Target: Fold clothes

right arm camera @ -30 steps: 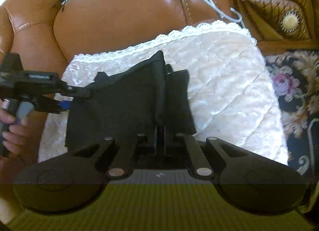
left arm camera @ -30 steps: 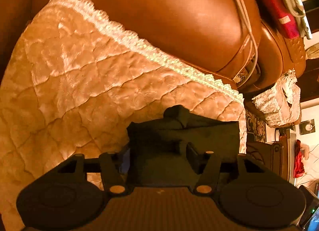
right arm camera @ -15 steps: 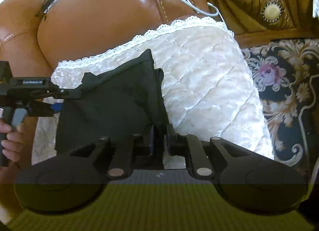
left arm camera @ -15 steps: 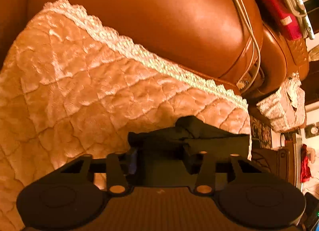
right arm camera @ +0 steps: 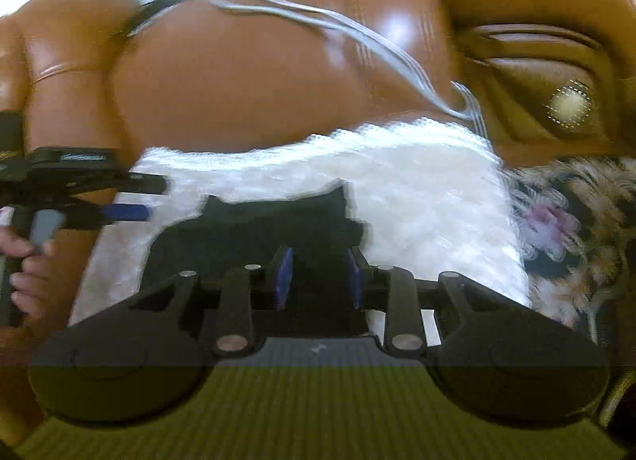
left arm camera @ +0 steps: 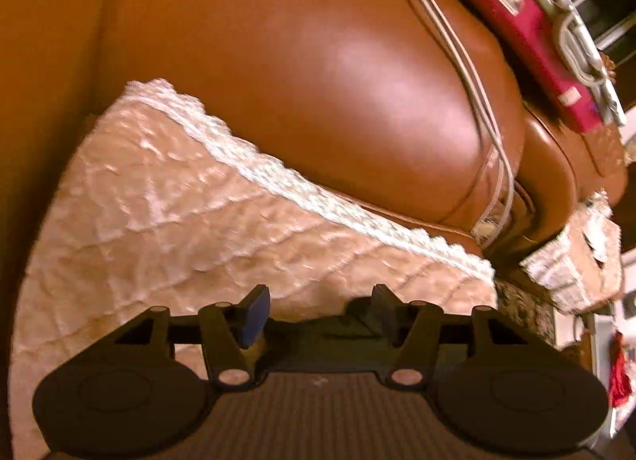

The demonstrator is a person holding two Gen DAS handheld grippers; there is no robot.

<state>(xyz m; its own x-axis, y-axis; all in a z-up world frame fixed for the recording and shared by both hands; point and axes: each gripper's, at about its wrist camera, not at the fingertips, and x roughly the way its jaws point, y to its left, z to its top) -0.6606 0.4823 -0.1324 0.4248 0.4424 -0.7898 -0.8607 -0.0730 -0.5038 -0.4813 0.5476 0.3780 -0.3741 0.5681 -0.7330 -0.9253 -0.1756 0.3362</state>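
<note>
Left wrist view: the left gripper is spread wide, grasping nothing; a sliver of the dark garment shows between its fingers at 6 o'clock, on the quilted cover, with the sofa at 12.

Right wrist view (blurred): the right gripper gapes too, released, above the garment, which lies folded on the cover. The left gripper sits at 9 o'clock, apart from the cloth.

One black garment, one quilted cover, two grippers.
</note>
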